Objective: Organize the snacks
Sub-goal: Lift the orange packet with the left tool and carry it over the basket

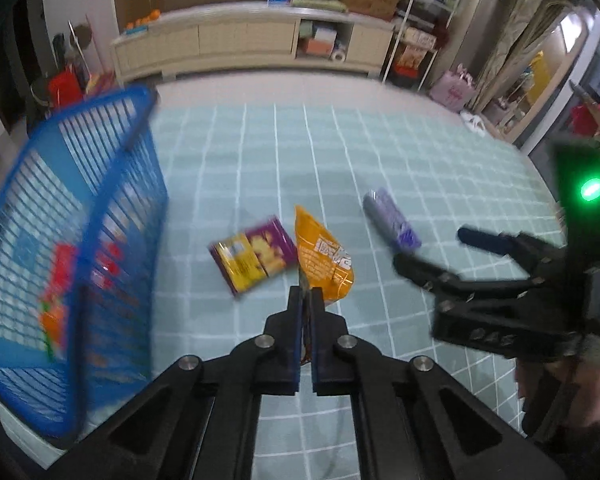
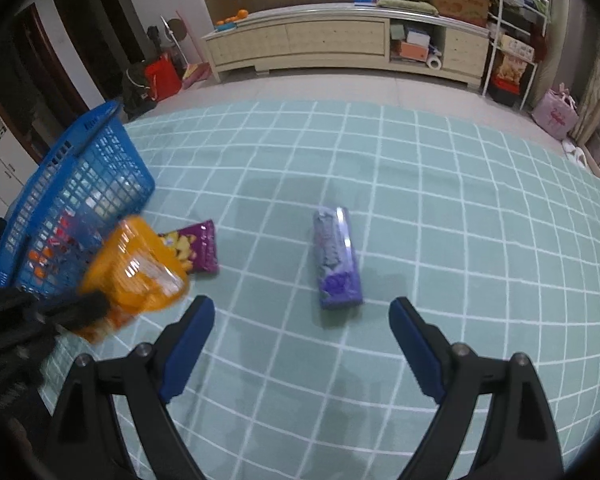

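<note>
**Orange packet pinched on the left, right jaws spread over the purple pack**

From my seat at the controls, the left gripper (image 1: 307, 292) has its jaws pressed together on the lower edge of the orange snack packet (image 1: 322, 258), which hangs lifted off the green checked cloth (image 1: 380, 168). In the right wrist view the same packet (image 2: 136, 268) floats in front of the blue basket (image 2: 80, 184), blurred, with the left gripper (image 2: 85, 307) a dark smear beneath it.

The right gripper (image 2: 302, 308) stands spread wide, nothing between its pads, pointing down at the cloth (image 2: 460, 220). The long purple pack (image 2: 335, 258) lies flat just ahead of the gap between its fingers, not touched by either one. In the left wrist view I see that pack (image 1: 392, 220) just beyond the right gripper (image 1: 428, 249) and its open fingertips.

The purple-and-yellow packet (image 1: 254, 254) lies on the cloth just left of the orange one, between it and the basket (image 1: 76, 240). The basket already holds red and orange packets (too blurred to read) (image 1: 58, 280), and sits at the cloth's left edge.
</note>
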Demonstrator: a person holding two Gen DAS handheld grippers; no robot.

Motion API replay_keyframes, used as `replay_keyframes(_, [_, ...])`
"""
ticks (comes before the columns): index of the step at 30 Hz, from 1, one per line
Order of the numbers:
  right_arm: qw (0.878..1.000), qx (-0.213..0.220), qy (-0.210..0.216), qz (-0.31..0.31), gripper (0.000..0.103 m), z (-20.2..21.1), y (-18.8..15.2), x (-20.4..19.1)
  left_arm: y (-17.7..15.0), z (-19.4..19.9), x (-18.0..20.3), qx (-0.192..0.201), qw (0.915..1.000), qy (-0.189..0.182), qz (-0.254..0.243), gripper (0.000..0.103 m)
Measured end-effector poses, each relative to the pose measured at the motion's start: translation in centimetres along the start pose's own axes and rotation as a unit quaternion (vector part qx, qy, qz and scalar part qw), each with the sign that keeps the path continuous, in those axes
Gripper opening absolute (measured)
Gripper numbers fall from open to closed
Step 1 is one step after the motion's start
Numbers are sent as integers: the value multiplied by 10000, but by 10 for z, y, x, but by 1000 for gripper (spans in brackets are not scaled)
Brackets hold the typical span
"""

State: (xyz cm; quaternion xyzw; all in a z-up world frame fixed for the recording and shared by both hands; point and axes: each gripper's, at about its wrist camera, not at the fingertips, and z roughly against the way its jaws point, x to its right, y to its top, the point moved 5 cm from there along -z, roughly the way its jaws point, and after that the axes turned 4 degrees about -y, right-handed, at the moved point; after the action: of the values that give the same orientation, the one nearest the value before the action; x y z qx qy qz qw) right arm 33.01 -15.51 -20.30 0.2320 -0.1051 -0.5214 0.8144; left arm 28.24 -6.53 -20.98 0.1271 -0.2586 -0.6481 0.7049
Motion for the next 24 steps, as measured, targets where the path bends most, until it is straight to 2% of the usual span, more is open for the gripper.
replay_keyframes(7, [9992,-213,-21,339,92,-18,7,-32,25,48,-54,471,9988,22,155,2])
replay_keyframes(12, [9979,-439,86,464,92,-36,10,-55,26,75,-101,717,9964,151,430,2])
replay_keyframes(18, [9968,-645,180,430,92,-61,16,-84,14,85,-153,644,9933,217,933,2])
replay_keyframes(24, [9955,-816,63,487,92,-86,19,-110,13,82,-180,536,9927,265,1051,2])
